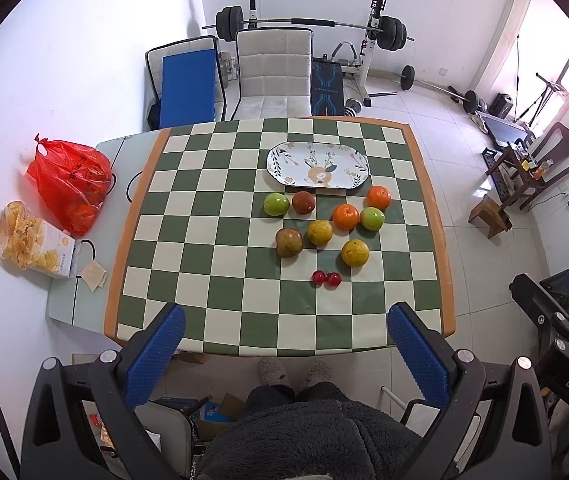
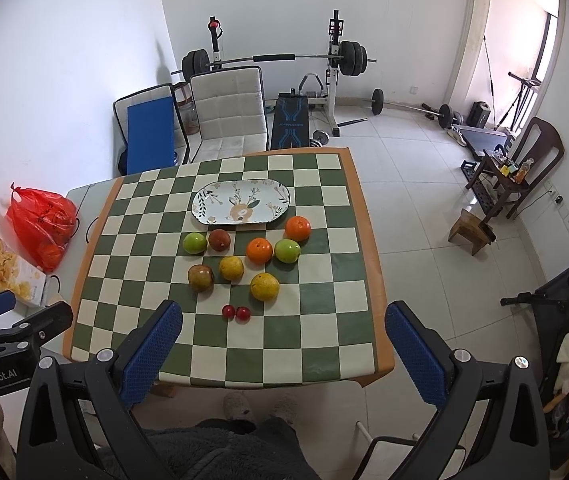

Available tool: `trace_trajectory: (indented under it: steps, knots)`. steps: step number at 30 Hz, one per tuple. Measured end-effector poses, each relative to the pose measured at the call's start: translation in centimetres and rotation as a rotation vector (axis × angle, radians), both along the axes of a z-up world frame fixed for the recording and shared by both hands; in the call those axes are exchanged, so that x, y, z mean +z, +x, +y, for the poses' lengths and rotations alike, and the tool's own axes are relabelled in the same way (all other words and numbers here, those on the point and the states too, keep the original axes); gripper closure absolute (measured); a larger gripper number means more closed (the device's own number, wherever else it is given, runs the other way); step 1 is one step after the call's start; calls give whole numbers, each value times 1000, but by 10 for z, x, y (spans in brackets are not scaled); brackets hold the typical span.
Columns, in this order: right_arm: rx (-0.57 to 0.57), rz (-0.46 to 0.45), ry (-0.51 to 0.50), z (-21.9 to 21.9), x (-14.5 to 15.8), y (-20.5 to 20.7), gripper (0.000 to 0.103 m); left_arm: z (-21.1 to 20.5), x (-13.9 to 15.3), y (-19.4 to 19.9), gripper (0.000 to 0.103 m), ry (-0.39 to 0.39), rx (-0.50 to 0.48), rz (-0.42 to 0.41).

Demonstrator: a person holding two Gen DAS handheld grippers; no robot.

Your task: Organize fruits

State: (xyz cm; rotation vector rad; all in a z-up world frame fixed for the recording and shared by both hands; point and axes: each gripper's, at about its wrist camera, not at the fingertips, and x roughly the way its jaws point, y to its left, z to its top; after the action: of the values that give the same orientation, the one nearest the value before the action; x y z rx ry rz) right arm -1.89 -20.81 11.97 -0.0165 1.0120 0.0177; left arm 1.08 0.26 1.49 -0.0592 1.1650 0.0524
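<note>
So both hand-held grippers, left (image 1: 284,354) & right (image 2: 282,350), hang spread, empty; round red cherries (image 1: 326,278) nearest the oval floral plate's (image 1: 284,178) far-side fruit pile could roll off the checked tabletop (image 1: 188,240) if nudged.

White walls (image 1: 76,40), tiled floor (image 1: 424,108), barbell rack (image 1: 308,24).

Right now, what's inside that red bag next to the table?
Through the red bag you can see one orange low down, maybe more orange fruit beside it. The crumpled plastic and dark print hide the rest, so an exact count isn't possible.
</note>
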Motion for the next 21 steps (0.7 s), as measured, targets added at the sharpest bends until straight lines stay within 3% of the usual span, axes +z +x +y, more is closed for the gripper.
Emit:
trace_trajectory:
  steps: [16, 21]
  knots:
    - [0, -1, 15, 3, 1, 2, 0, 1, 1, 1, 0, -4, 3, -3]
    - [-22, -13, 40, -1, -3, 13, 0, 7, 4, 12, 0, 27, 36, -43]
